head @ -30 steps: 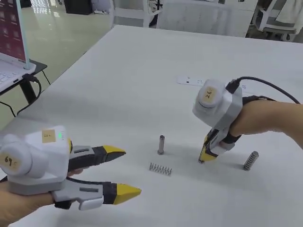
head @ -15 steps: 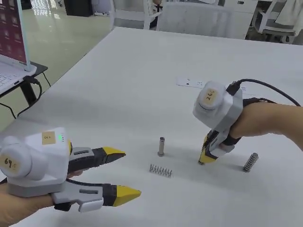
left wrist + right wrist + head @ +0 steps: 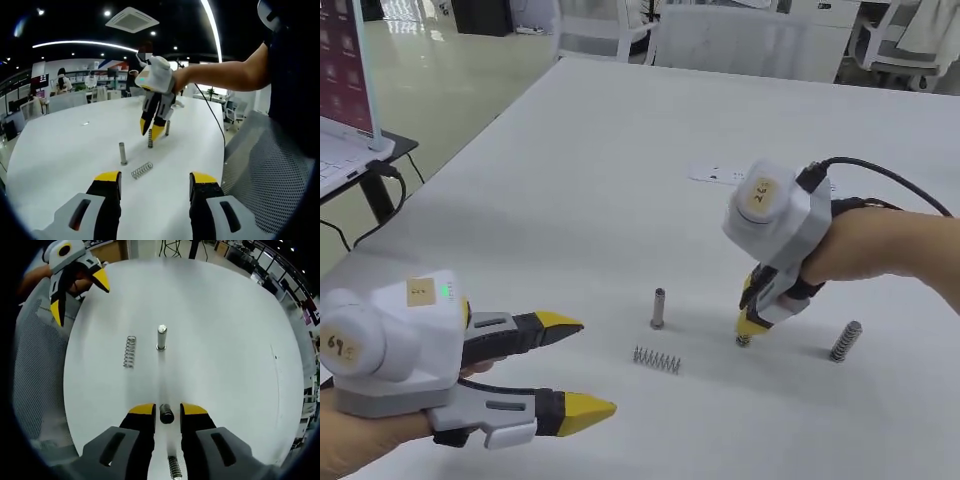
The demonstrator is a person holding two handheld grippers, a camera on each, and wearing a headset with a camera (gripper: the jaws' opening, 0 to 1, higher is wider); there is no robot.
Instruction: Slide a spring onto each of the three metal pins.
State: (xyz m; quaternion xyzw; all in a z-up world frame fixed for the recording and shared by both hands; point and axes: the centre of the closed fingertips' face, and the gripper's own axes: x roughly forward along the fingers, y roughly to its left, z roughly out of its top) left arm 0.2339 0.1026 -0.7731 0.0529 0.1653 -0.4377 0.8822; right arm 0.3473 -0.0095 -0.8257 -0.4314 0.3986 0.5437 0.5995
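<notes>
My right gripper [image 3: 750,325] points down just above a pin with a spring on it [image 3: 744,340]. In the right gripper view that pin [image 3: 166,413] stands between my parted jaws [image 3: 167,411] with a small gap on each side. A bare metal pin [image 3: 658,307] stands upright to its left. A loose spring [image 3: 656,359] lies flat on the white table in front of the bare pin. Another pin carrying a spring [image 3: 844,341] stands at the right. My left gripper [image 3: 582,365] hovers open and empty at the near left, and the left gripper view looks past its tips [image 3: 155,182] at the pins.
A white power strip [image 3: 720,173] lies on the table behind the right gripper. The table's left edge [image 3: 440,170] drops to the floor, beside a laptop stand [image 3: 360,150]. A mesh chair [image 3: 270,165] is close on the right in the left gripper view.
My right gripper has risen slightly off the middle pin, so the spring-wrapped pin now shows below its tips. The left gripper has stayed put.
</notes>
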